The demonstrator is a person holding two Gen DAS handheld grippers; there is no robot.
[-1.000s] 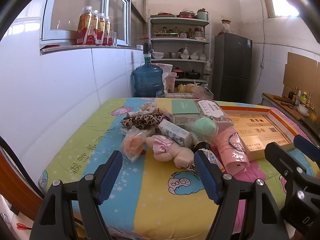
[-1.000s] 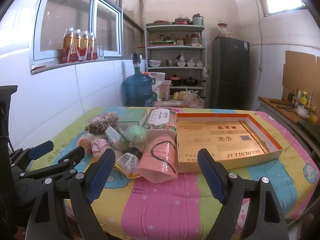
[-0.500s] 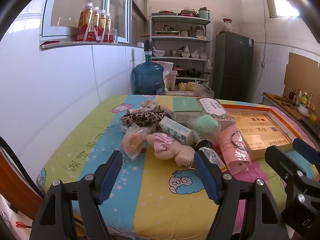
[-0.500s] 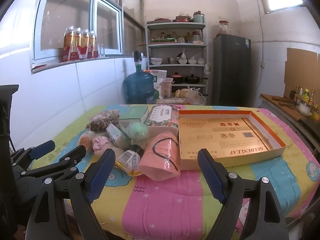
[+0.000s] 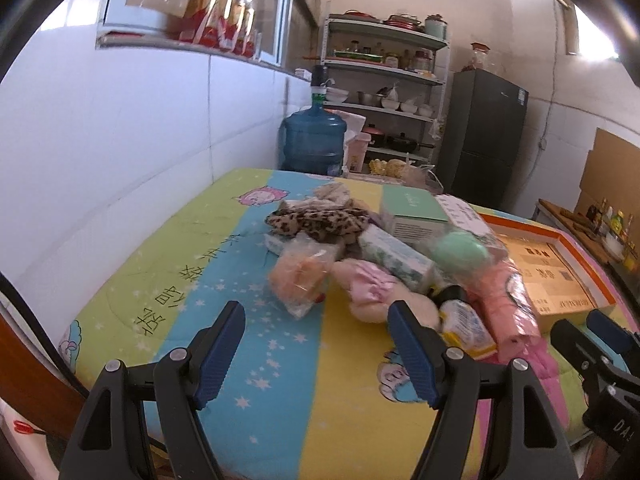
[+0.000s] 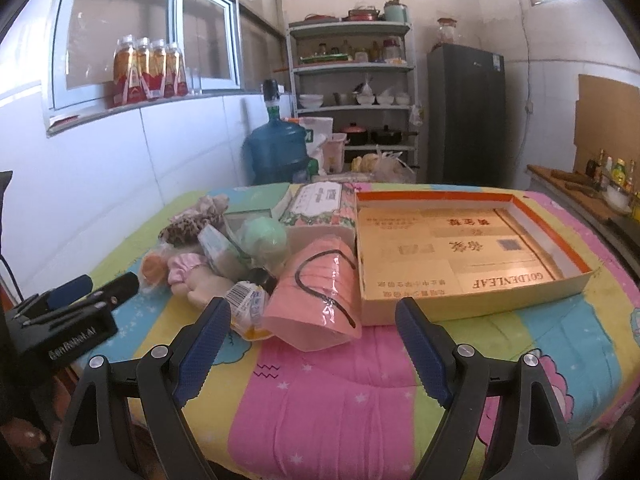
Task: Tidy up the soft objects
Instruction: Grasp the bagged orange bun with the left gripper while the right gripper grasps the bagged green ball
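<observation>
Two grippers, left gripper [image 5: 316,350] and right gripper [image 6: 312,346], spread wide, gripping nothing; soft pile [image 6: 248,256] at twelve o'clock.

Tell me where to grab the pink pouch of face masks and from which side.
Take the pink pouch by its near bottom edge, coming in low from the front with the right tool. That soft end hangs free toward the tool, while its far end leans against the orange-rimmed box.
</observation>
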